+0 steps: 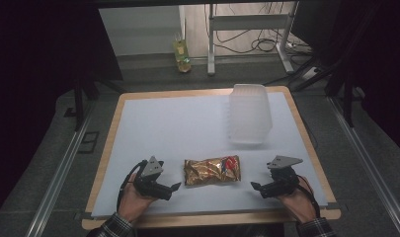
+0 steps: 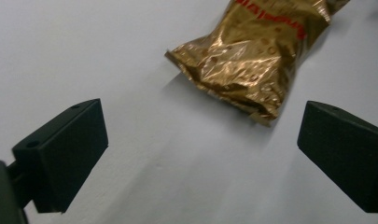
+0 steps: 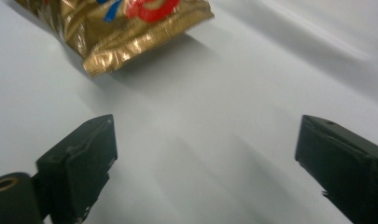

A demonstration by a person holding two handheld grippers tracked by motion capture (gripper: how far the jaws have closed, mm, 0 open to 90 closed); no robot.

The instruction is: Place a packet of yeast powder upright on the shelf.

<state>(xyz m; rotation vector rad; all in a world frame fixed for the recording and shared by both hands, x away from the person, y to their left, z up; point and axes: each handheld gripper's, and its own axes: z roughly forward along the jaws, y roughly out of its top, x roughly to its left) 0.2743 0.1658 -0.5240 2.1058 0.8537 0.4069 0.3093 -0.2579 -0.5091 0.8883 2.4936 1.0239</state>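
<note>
Nearest the person, the left tongs point(image 1: 174, 187) and the right tongs point(image 1: 255, 186) rest low over the pale surface point(image 1: 153, 128), each gripped in a hand at the near edge and turned inward so the two sets of jaws point at each other. Both stand wide open with nothing between the jaws; the left gripper view and the right gripper view show only bare surface in the gap.

Between the two tongs, just ahead of their tips and apart from both, lies the gold foil snack bag point(image 1: 212, 170), flat on its side with its sealed ends facing outward. That layout seems deliberate: each crimped end faces one tongs, so either could close on a seam without crushing the puffed middle. In the left gripper view the bag's point(image 2: 252, 60) plain gold end sits ahead of the jaws, to their right; in the right gripper view its point(image 3: 126, 28) red-and-blue printed end sits ahead, to their left.

Farther off, beyond the right tongs, a translucent plastic container point(image 1: 249, 113) lies on the surface, probably the bag's destination.
</note>
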